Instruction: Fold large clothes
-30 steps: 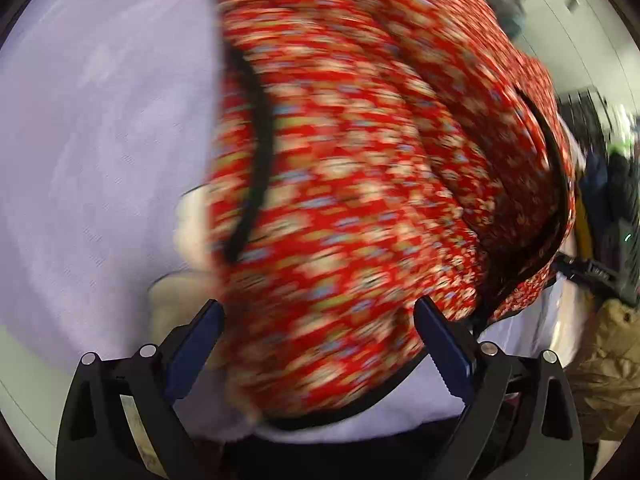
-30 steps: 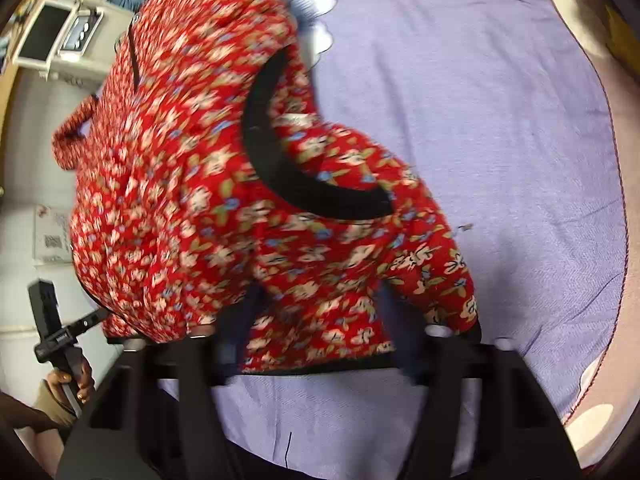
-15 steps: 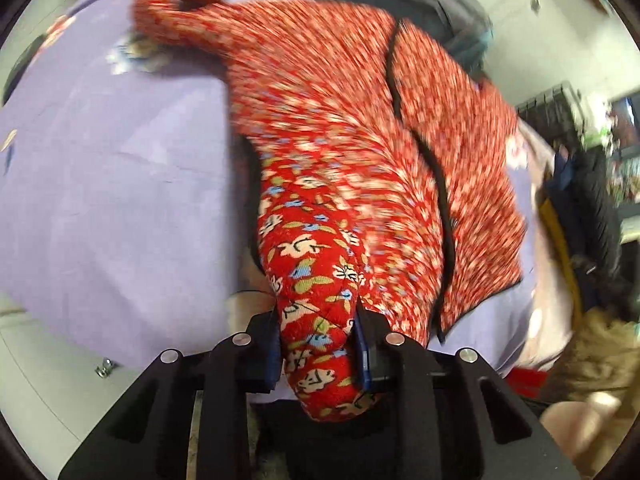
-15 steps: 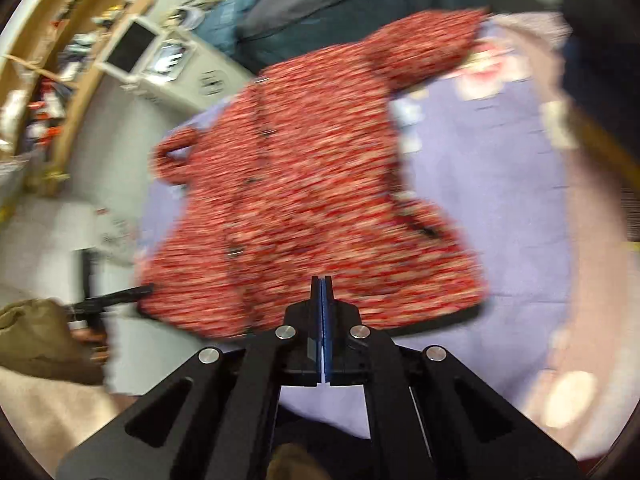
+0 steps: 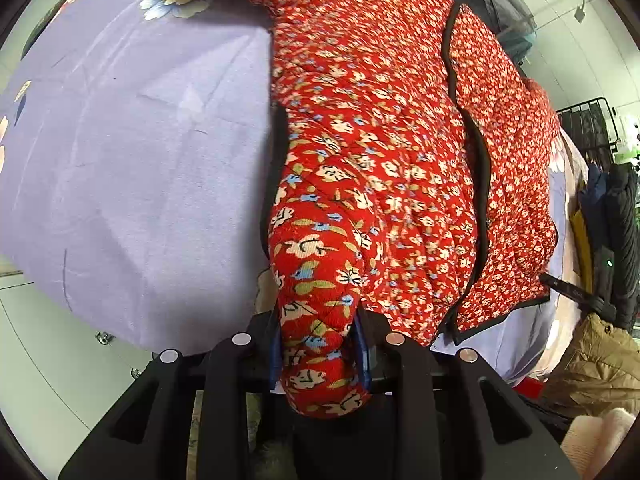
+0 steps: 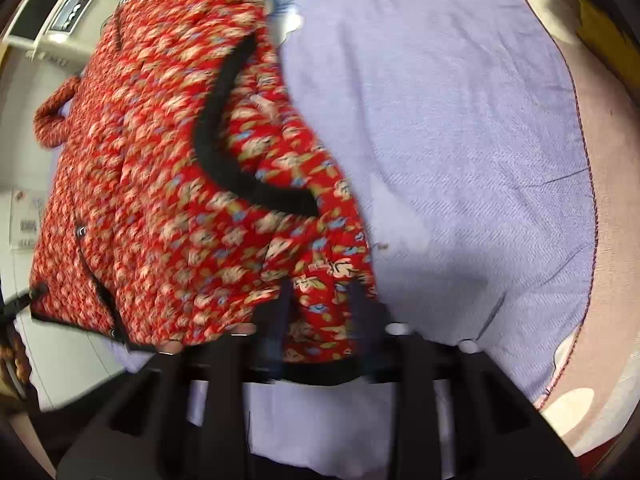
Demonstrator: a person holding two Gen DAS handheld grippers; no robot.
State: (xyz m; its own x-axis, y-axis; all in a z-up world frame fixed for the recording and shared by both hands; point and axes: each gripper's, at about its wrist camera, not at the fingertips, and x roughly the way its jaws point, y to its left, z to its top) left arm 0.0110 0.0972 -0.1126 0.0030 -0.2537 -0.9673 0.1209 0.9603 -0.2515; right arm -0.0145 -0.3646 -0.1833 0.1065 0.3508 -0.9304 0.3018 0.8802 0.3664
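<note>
1. Two corners of the red flowery jacket (image 5: 380, 152) are in play right now. It's spread front-up on the purple bedsheet (image 5: 132, 184), sleeve stretched toward the far end, black trim running down the opening.

2. Left gripper (image 5: 316, 344) has a fat roll of the quilted hem squeezed between its blue pads (image 5: 362, 350), jaws narrowed hard onto it. That grip looks solid.

3. Right gripper (image 6: 320, 320) sits around the other hem corner of the jacket (image 6: 168, 184), fingers either side of the cloth. The view is smeared with motion blur, so honestly I can't tell if it has bitten down yet or is only straddling the fabric.

4. Step-wise I'd call this the very start: getting both bottom corners in hand before the first fold. No fold is in yet.

5. Next move probably needs the right side to get a firm pinch, then both lifting together and carrying the hem up toward the collar, keeping it level so the padded cloth doesn't bunch.

6. Versus half a second back: the right gripper was shut on nothing, pulled away from the jacket; now it's opened up and pushed onto the corner. Left one held the same roll then too.

7. Off the bed: a tan coat (image 5: 592, 356) and a grey cabinet (image 6: 60, 20).
</note>
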